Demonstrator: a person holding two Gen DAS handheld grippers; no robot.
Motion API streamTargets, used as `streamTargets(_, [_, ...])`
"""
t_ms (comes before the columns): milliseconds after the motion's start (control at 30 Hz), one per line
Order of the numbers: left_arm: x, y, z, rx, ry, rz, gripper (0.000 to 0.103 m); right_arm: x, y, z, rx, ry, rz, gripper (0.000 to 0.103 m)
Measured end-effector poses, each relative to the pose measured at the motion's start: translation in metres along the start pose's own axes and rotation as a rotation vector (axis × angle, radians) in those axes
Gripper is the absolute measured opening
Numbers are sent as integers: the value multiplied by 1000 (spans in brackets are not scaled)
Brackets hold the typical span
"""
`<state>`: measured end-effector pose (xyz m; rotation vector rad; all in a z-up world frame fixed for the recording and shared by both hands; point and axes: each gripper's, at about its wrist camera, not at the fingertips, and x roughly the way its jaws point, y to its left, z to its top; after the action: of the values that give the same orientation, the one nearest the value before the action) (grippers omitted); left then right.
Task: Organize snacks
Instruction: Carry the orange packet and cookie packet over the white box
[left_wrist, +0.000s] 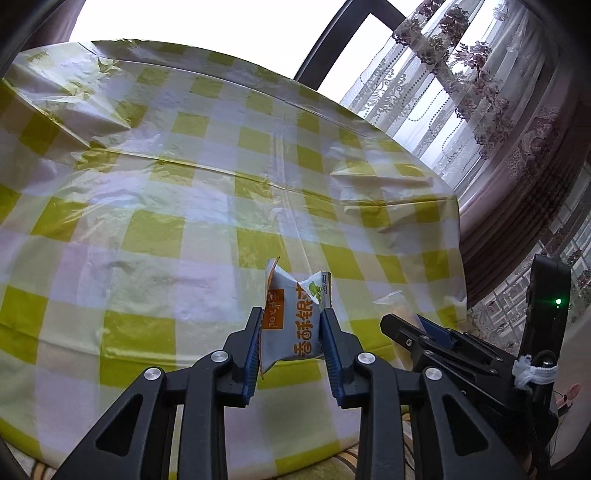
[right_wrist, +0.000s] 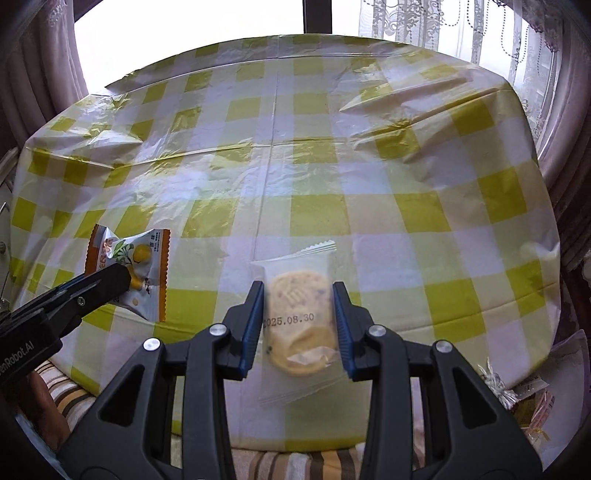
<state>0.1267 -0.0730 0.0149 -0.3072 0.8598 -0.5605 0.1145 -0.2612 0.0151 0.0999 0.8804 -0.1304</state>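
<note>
My left gripper (left_wrist: 290, 314) is shut on a white and orange snack packet (left_wrist: 291, 325) with Chinese print, held above the table's near edge. The same packet shows in the right wrist view (right_wrist: 129, 266), pinched by the left gripper (right_wrist: 114, 280). My right gripper (right_wrist: 298, 291) is shut on a clear packet of round yellow biscuits (right_wrist: 299, 314) stamped 2025.08.30, also over the near edge. In the left wrist view the right gripper (left_wrist: 399, 325) sits at the lower right, with its packet's edge (left_wrist: 391, 297) just visible.
A yellow and white checked plastic cloth (left_wrist: 184, 184) covers the round table (right_wrist: 406, 184), wrinkled in places. A dark chair back (left_wrist: 332, 44) stands beyond the far edge. Lace curtains (left_wrist: 480, 92) hang at the right. A striped cushion (right_wrist: 74, 395) lies below the near edge.
</note>
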Motion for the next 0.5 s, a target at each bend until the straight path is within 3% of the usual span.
streamTargets(500, [-20, -83, -47, 73, 56, -186, 31, -83, -64, -52, 70, -53, -112, 40])
